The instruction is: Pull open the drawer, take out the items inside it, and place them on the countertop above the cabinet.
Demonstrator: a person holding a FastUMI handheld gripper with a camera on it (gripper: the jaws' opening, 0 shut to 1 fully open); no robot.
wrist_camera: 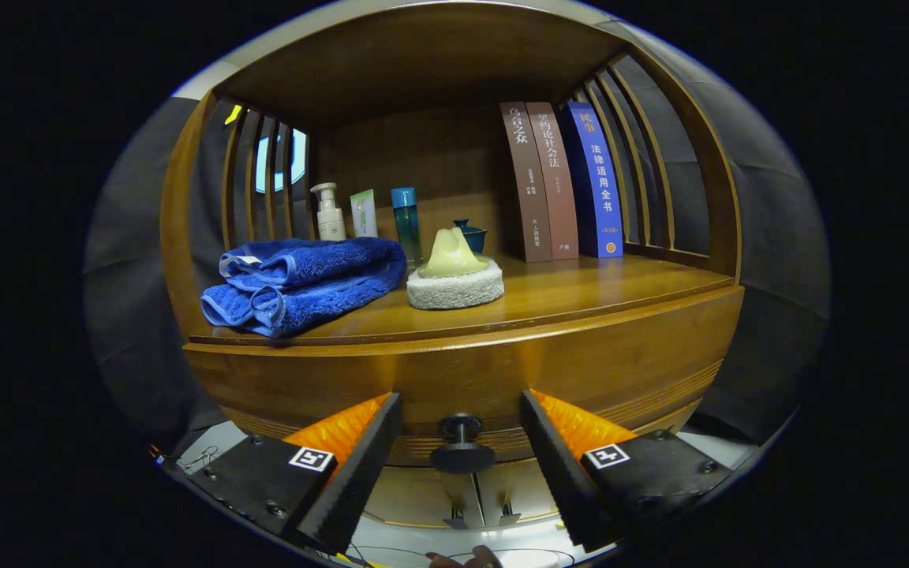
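Drawer front of dark polished wood (462,379) stands shut under the wooden countertop (596,288), its small round black knob (462,451) on a short stem low on the panel. The gripper (461,465) faces it with fingers spread wide, one to each side of the knob and neither touching it; the knob sits in the gap between them, level with the fingertips.

The knob looks rigid and smooth, so it may slip under a loose pinch. The likely best hold is behind the disc, on or close to the stem, so that the pull bears on the disc's back face and not on friction alone. The drawer itself seems solid and probably heavy enough to want a straight, steady pull; a skewed one could bind it.

What lies inside is hidden.

On the countertop a folded blue terry towel (304,284) lies near the front edge, a white round sponge with a pale yellow handle (455,276) just beside it, small bottles (368,214) behind them, and three upright books (561,181) further along. Bare wood in front of the books offers room for the items.
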